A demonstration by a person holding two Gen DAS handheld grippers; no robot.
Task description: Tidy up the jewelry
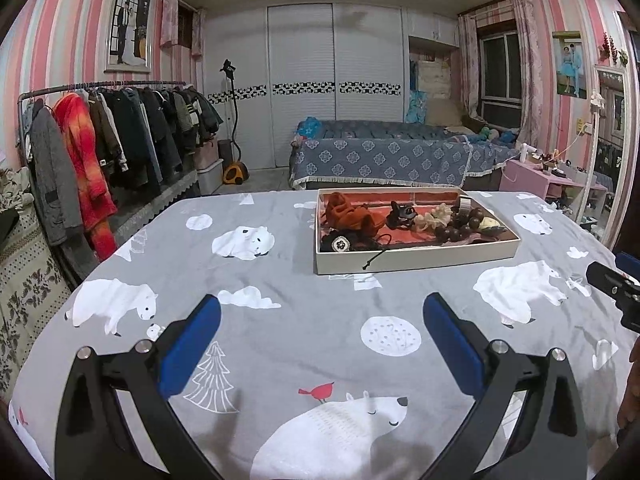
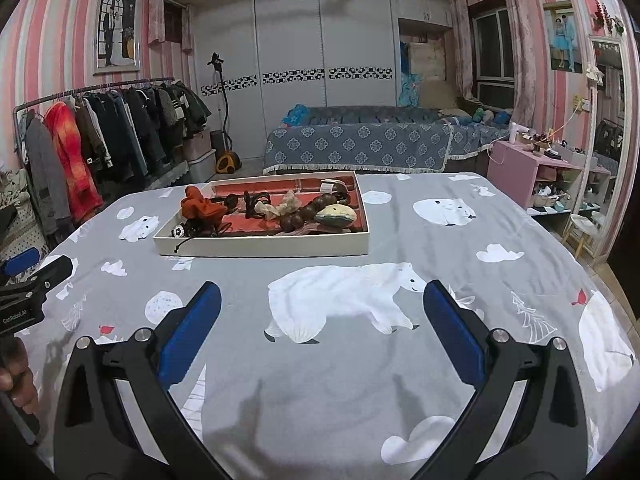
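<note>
Both claws spread wide, holding nothing: left claw (image 1: 322, 322), right claw (image 2: 322, 314), hovering low over the polar-bear cloth (image 2: 320, 400), likely staged for reach. Beyond, jewelry tray (image 1: 416, 261) centred on the bench; wooden bead bracelet (image 2: 310, 213), rust scrunchie (image 1: 350, 216) piled loosely inside.

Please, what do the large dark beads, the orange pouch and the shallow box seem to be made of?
Large dark beads: probably polished wood, brown with a soft sheen; stone is possible.
Orange pouch: soft cloth, maybe suede-like; matte, crumpled into folds.
Shallow box: likely cardboard, with thin, straight, matte off-white walls and a red lining inside.
</note>
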